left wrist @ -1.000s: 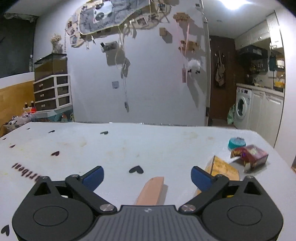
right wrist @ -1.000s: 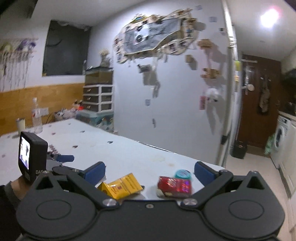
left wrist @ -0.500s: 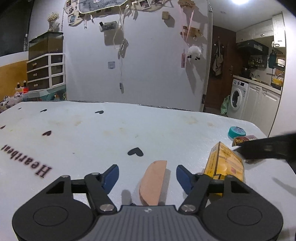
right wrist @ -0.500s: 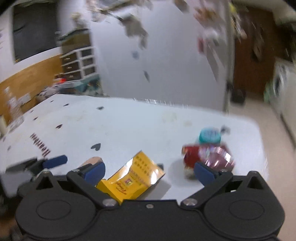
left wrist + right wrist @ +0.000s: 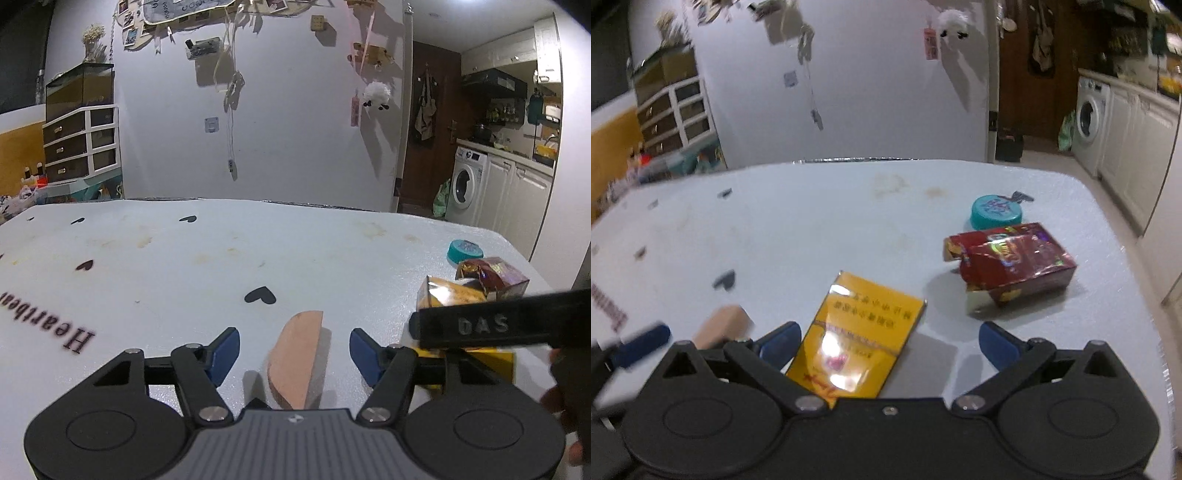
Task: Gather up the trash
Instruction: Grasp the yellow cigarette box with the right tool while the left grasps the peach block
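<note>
A flat peach-coloured scrap (image 5: 297, 354) lies on the white table (image 5: 258, 251) between the blue pads of my left gripper (image 5: 294, 350). Its jaws are closing and the pads stand clear of the scrap on both sides. My right gripper (image 5: 886, 343) is open and low over a yellow carton (image 5: 860, 332), which lies between its fingers, nearer the left one. A crumpled red carton (image 5: 1012, 262) and a teal lid (image 5: 995, 210) sit beyond it. In the left wrist view the right gripper's black casing (image 5: 498, 325) crosses in front of the yellow carton (image 5: 443, 291).
The table's rounded right edge (image 5: 1126, 258) runs close behind the red carton. The peach scrap (image 5: 724, 325) and one blue left finger (image 5: 642, 343) show at the lower left of the right wrist view. A hand (image 5: 565, 387) is at the right.
My left jaws have narrowed around the peach scrap. The right gripper has dropped and tilted down over the yellow carton, and its casing has come into the left wrist view from the right.
</note>
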A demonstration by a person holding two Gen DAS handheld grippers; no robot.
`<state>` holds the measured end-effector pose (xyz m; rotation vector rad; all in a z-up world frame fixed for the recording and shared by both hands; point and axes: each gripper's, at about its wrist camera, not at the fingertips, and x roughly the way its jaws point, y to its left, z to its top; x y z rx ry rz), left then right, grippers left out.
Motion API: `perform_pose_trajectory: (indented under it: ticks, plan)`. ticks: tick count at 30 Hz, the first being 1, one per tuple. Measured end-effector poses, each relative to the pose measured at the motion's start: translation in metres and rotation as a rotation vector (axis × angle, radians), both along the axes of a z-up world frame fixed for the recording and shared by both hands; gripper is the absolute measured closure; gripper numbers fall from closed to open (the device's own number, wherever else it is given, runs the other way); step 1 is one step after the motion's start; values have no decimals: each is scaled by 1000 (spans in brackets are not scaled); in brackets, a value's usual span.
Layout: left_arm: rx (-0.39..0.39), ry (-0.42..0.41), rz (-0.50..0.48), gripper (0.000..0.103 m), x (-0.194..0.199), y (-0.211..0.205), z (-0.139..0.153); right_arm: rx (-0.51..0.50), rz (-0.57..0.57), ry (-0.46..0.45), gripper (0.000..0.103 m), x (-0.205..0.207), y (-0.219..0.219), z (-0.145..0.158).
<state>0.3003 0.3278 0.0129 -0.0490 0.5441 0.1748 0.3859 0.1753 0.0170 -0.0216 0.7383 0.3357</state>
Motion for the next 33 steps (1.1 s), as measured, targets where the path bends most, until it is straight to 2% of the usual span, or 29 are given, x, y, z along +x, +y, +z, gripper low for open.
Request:
perform_pose_trajectory:
  ticks: [2,4,8,11,17,21,22,25,33]
  plan:
    - [37,7,-17,45,1,-7,0,-9,9,-22,0,-3,-9,3]
    - [50,17,-13,47,3,-8,-1,-13,30,-30,5,-5,-20,4]
    - [29,30,5,50,5,-4,-3,-8,90,-11,34,-5,-40,1]
    - [31,58,3,50,9,-4,-5,-18,146,-46,47,-11,-46,0]
    - [-42,64,11,50,12,7,-7,-100,296,-127,48,-35,-42,-4]
    - [-49,63,4,51,14,9,-7,-55,324,-135,49,-47,-48,-6]
    - [-48,64,-6,53,15,8,-6,-43,327,-134,49,-50,-50,-7]
    - [-26,66,-16,75,16,5,-6,-31,349,-135,50,-59,-52,-7]
    - [39,69,-52,76,8,-11,-5,0,365,-131,48,-69,-59,-4]
